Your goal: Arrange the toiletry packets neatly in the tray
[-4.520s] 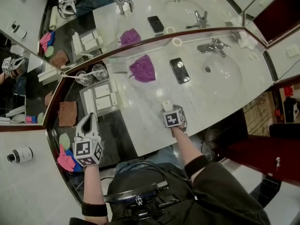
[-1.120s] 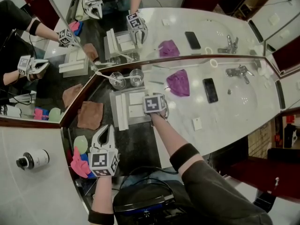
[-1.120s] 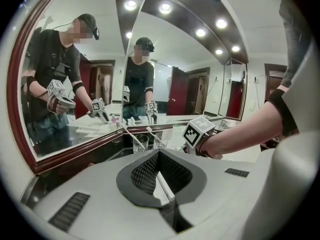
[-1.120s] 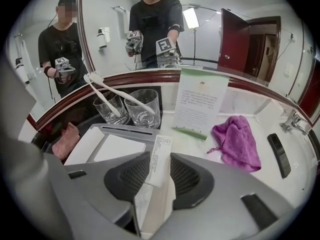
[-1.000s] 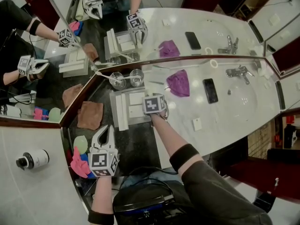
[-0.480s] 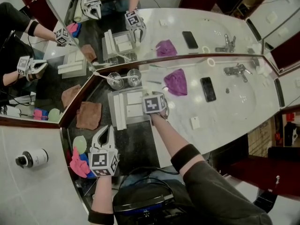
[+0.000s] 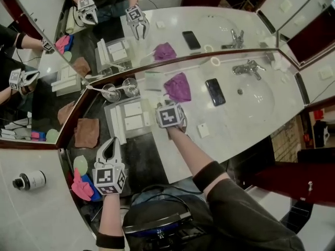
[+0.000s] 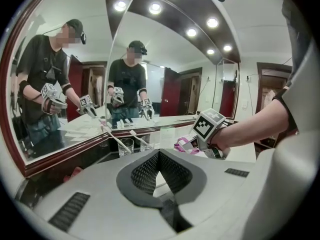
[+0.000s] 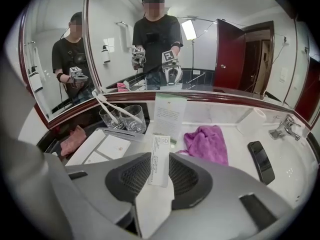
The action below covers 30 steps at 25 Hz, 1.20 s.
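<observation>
The left gripper (image 7: pixel 110 144) is closed with nothing between its jaws and hovers over the dark left end of the worktop (image 7: pixel 225 120), clear of the work. Just beyond it, the tray (image 9: pixel 125 132) sits against the mirror edge and already holds flat white packets (image 7: pixel 133 115) laid side by side.

The right gripper (image 9: pixel 161 170) is clamped on a slim white toiletry packet (image 9: pixel 160 151), held upright by its lower part over the tray's right edge. The step in hand appears to be setting this packet in with the others.

To do that well, the person should turn the packet until its long side runs parallel with those already placed. It should then come down flat into the free strip of the tray, and the jaws should part only once it rests there. The two glasses (image 9: pixel 125 117) at the tray's far edge need to stay clear of the wrist.

One more packet (image 7: pixel 203 130) lies loose on the pale worktop, right of the arm.
</observation>
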Each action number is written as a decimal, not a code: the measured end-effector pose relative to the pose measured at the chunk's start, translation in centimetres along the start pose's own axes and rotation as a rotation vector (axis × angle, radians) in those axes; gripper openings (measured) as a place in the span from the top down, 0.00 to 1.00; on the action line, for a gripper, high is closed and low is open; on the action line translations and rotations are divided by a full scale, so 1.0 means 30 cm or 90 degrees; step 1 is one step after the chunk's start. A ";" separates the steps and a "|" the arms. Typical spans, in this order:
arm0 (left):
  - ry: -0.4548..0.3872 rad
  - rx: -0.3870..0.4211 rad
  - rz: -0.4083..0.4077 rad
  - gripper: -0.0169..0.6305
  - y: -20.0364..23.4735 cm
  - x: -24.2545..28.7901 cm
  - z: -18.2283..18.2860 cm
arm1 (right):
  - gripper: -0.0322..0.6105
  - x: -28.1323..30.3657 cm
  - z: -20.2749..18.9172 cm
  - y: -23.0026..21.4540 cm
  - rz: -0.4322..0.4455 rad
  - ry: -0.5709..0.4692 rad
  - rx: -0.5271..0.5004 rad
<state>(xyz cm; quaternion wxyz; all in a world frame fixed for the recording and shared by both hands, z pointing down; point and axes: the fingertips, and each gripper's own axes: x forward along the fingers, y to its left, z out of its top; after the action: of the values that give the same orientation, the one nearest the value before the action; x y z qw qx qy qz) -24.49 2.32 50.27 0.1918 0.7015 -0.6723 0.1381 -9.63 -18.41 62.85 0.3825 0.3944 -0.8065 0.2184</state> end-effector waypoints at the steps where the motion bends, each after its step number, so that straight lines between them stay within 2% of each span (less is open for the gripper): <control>1: 0.000 0.002 -0.005 0.97 -0.020 0.008 0.004 | 0.75 -0.022 -0.018 -0.031 -0.002 0.003 -0.003; 17: 0.002 0.028 -0.089 0.97 -0.499 0.182 0.065 | 0.75 -0.318 -0.482 -0.640 -0.039 0.070 0.030; 24: 0.011 0.039 -0.092 0.97 -0.618 0.209 0.068 | 0.75 -0.316 -0.626 -0.743 -0.019 0.114 0.039; 30: 0.026 0.040 -0.069 0.97 -0.628 0.207 0.048 | 0.75 -0.263 -0.688 -0.770 0.000 0.140 0.032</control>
<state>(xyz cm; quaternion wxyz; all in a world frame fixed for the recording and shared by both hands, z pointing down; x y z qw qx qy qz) -5.46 -3.44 50.22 0.1906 0.7394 -0.6248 0.1627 21.23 -14.91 70.42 0.4586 0.3779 -0.7539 0.2803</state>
